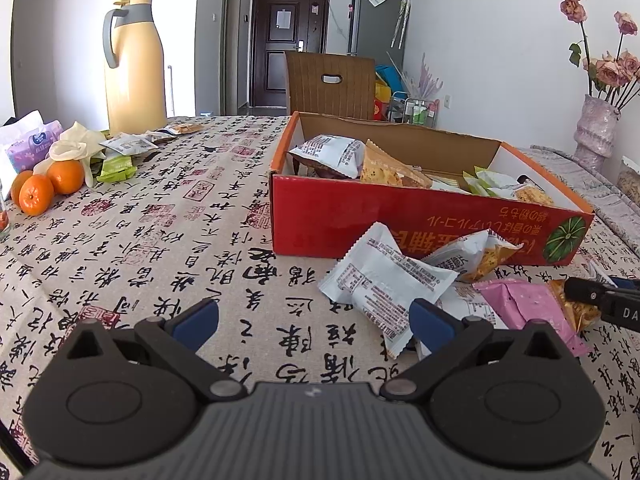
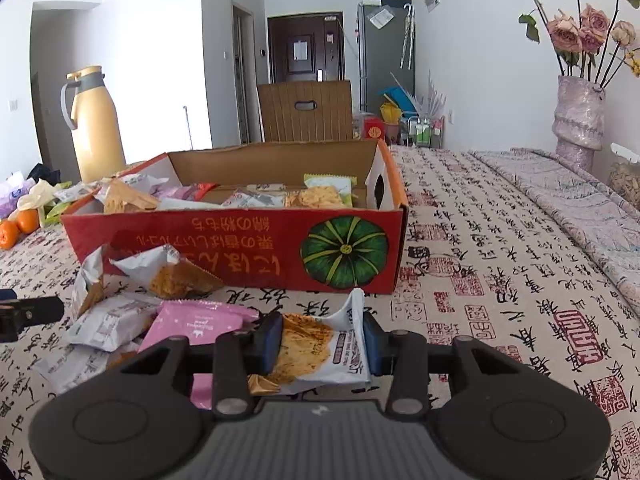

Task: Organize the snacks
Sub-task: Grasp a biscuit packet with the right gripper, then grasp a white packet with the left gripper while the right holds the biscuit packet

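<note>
On the calligraphy tablecloth [image 2: 500,240], the right gripper [image 2: 320,340] pinched a crisp packet [image 2: 312,348], long axis seemingly toward twelve o'clock, where the red box [image 2: 240,248] lay; the left gripper [image 1: 316,320] stood spread, farther off.

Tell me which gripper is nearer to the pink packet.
Right. The right gripper, shut on a crisp packet, sits right beside the pink packet. The left gripper hangs open farther off, with a white packet lying between.

Box wall [image 2: 224,248] ahead — (open top)
</note>
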